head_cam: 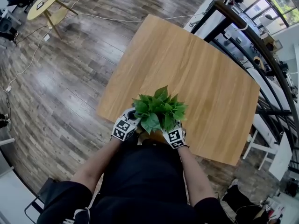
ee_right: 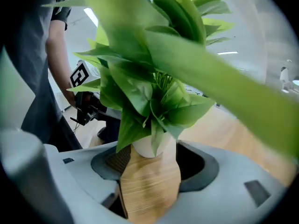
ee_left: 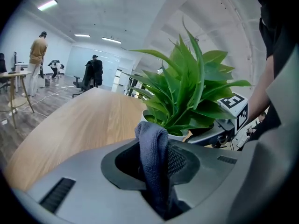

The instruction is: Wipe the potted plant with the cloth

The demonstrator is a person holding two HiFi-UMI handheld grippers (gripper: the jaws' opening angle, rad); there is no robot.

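Left gripper (ee_left: 156, 176): jaws pinched shut on the dark grey microfibre cloth (ee_left: 150, 143), with a fold standing up just beside the leaves. The green leafy potted plant (head_cam: 159, 110) is at the near edge of the light wooden counter (head_cam: 196, 69). Right gripper (ee_right: 147, 185): jaws clamped round the wood-grain pot (ee_right: 149, 171). Hold that steady. Stroke each leaf from base to tip, lightly, since the stems look bendy.
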